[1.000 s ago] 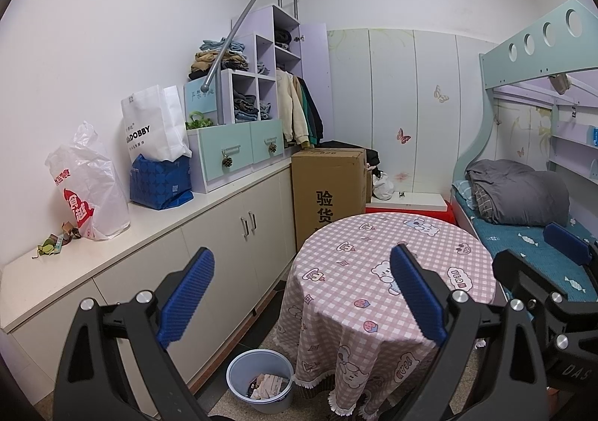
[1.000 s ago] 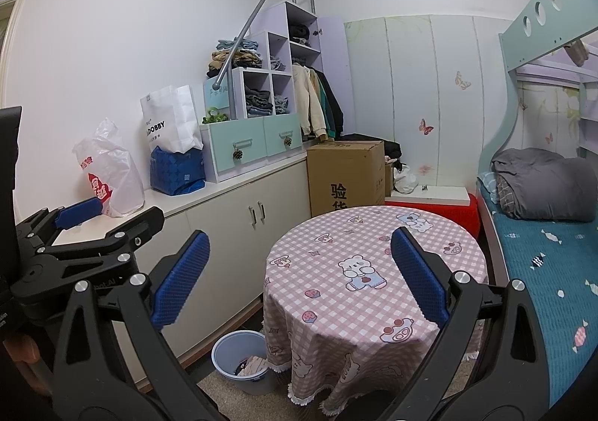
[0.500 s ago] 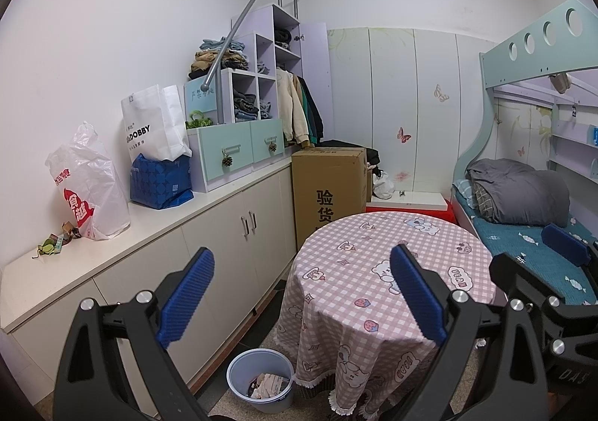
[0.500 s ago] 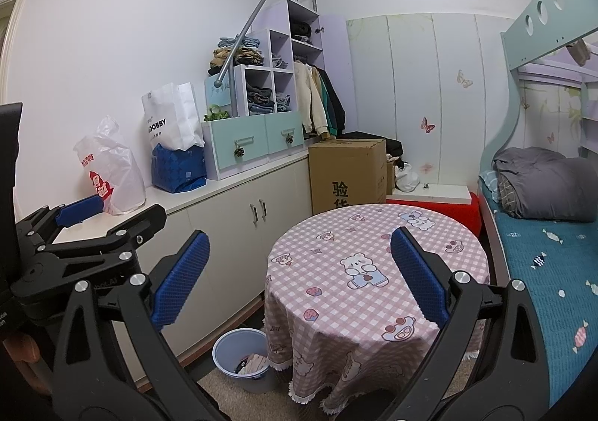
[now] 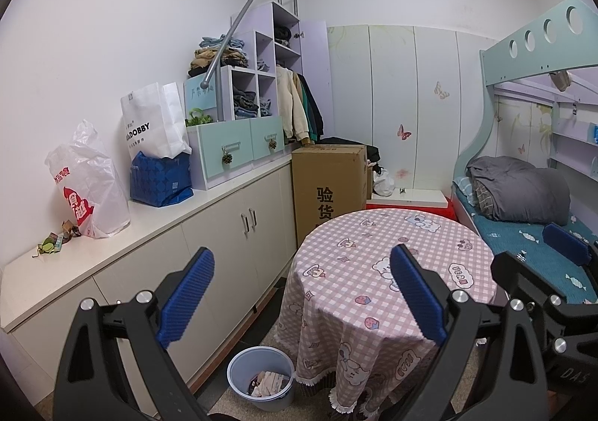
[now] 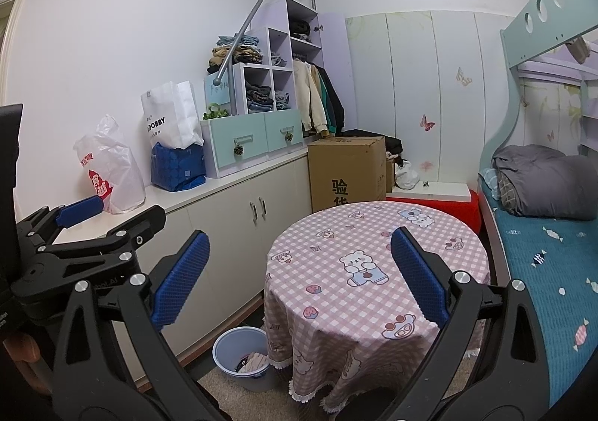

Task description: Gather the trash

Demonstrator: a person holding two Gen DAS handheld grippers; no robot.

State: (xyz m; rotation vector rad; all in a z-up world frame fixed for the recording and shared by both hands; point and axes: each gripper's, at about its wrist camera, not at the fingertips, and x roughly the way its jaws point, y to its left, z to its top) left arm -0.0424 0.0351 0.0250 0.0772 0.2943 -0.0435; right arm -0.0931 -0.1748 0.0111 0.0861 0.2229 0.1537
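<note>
Small crumpled wrappers lie on the white counter at the far left, beside a white plastic bag. A light blue trash bin with paper scraps stands on the floor between the cabinets and the round table; it also shows in the right wrist view. My left gripper is open and empty, held in the air above the bin and table edge. My right gripper is open and empty over the table. The left gripper also shows at the left of the right wrist view.
A round table with a pink checked cloth stands in the middle. A cardboard box stands behind it. White and blue bags and drawers sit on the counter. A bunk bed with a grey blanket is on the right.
Both views have shifted only slightly; the right gripper drifted a little. Both grippers stay open and empty.
</note>
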